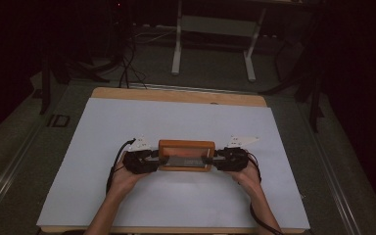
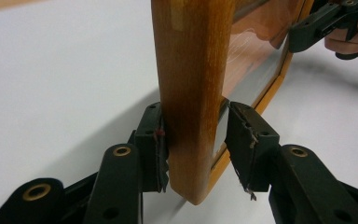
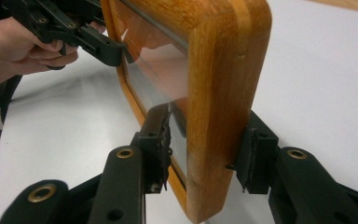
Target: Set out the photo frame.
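On the table, largest to smallest:

Table (image 1: 176, 94): wooden top with a bare strip along the far edge; dark floor and a white-legged stand beyond it.

White sheet (image 1: 176, 205): covers nearly all of the tabletop and lies under everything else.

Wooden tray (image 1: 186, 154): rectangular orange-brown frame with rounded corners around a glossy, reflective base panel; near the middle of the sheet, a little toward the person, long side running left to right. The gripper views show it between the two grippers; whether it rests on the sheet cannot be told.

Left gripper (image 1: 157, 159): black, in the person's left hand, at the tray's left short end. Its own view shows that rim between the jaws, one pad (image 2: 157, 147) touching the outer wood, the other standing just off the inner side; not clamped.

Right gripper (image 1: 210, 159): black, in the right hand, at the tray's right short end. Its own view shows the rim between the jaws, outer pad (image 3: 248, 158) against the wood, inner pad close to the panel; full pressure cannot be told.

Grey three-cornered plates (image 1: 241, 141): one atop each gripper.
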### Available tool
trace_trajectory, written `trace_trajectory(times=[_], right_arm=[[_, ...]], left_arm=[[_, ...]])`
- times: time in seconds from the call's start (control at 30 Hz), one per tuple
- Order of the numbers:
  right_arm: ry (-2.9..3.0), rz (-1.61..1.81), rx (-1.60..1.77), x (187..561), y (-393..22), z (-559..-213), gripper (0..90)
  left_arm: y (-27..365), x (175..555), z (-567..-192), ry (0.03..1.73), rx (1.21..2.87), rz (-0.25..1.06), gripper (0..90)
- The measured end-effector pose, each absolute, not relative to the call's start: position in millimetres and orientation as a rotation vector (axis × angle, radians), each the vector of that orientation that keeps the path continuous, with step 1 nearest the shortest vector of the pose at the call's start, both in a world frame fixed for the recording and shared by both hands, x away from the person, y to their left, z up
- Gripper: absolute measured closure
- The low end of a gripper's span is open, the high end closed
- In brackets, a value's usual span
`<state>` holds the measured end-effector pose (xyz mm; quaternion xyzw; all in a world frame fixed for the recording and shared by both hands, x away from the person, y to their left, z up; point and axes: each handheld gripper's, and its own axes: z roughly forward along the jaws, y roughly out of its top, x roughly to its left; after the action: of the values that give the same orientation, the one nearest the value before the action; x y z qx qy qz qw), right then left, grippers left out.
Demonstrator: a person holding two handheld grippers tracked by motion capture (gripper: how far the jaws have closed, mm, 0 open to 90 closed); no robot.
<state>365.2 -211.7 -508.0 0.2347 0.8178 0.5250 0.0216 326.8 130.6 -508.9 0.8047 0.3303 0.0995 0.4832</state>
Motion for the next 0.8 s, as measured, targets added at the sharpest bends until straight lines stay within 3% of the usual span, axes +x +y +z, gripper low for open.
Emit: trace_trajectory(times=[0.8], right_arm=[[2.585, 1.650, 0.859, 373.5, -203.5, -523.3, 59.9]], left_arm=[[139.0, 335.7, -519.8, 0.900, 1.947, 0.139, 58.4]])
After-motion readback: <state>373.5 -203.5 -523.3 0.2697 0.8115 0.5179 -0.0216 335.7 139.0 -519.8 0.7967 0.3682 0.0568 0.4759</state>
